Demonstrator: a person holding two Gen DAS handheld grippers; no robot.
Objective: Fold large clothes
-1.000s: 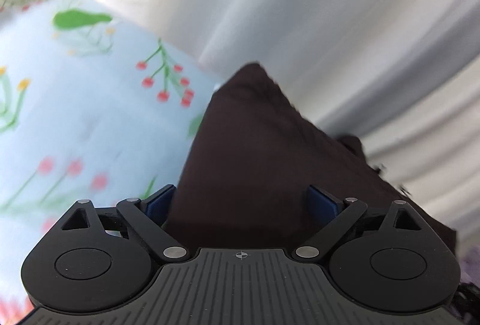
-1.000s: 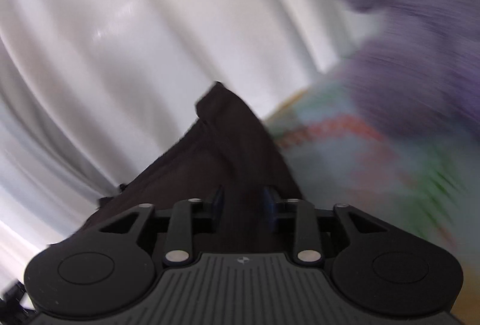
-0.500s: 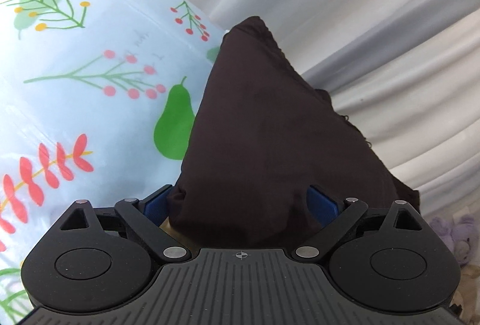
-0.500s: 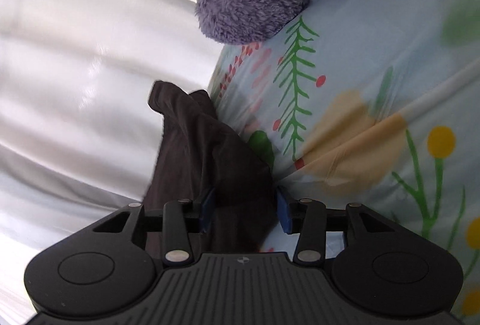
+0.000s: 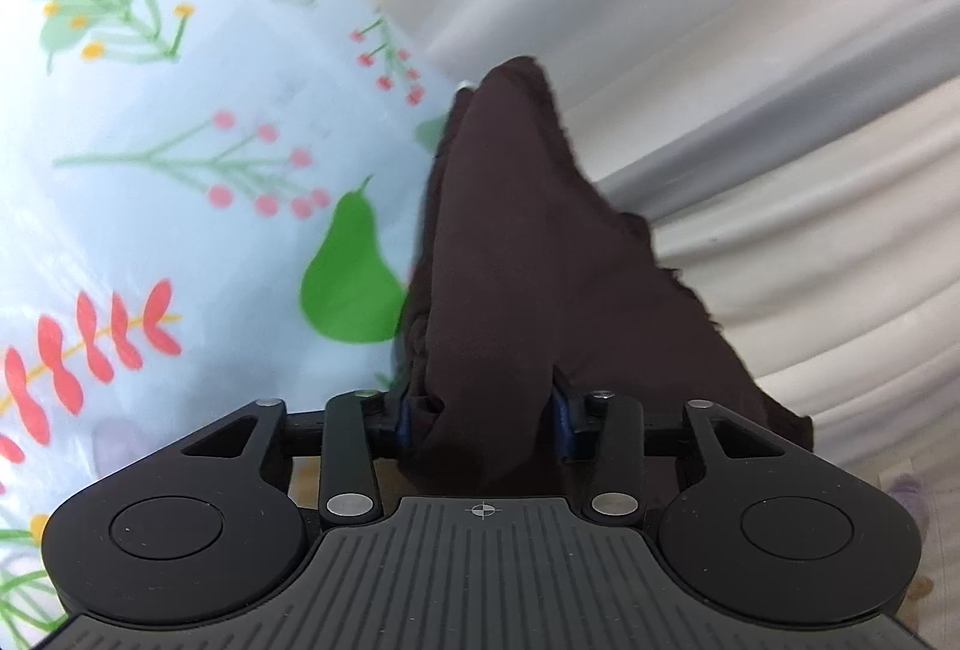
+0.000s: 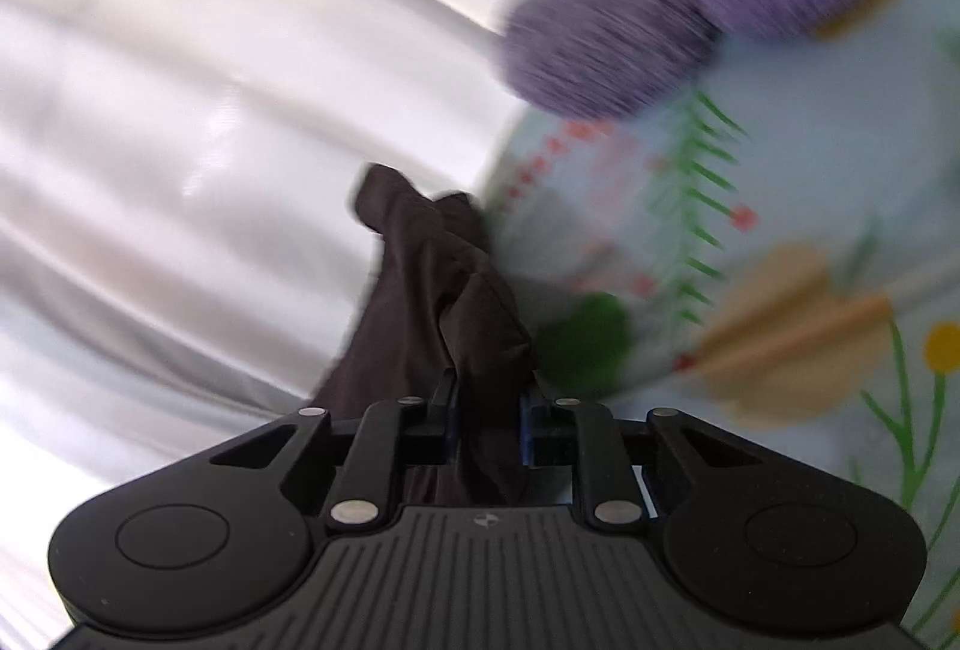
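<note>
Both tongs now pinching dark garment [image 5: 528,254]: left gripper [image 5: 480,419] narrowed in from wide half a sec ago, right gripper [image 6: 487,413] tighter too. Cloth bunched fwd of each, above floral sheet [image 5: 180,158]. Prob. mid-fold carry.

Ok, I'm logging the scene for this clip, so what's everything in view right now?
garment: one, dark brown, bunched, held up between both grippers, in front of the curtain.
sheet: one, pale blue with pears, berries and leaves, left in the left view, right in the right view.
curtain: one, white, pleated, behind the garment.
plush toy: one, purple, blurred, on the sheet at top right.
left gripper: one, black, blue pads, shut on garment.
right gripper: one, black, shut on garment.
</note>
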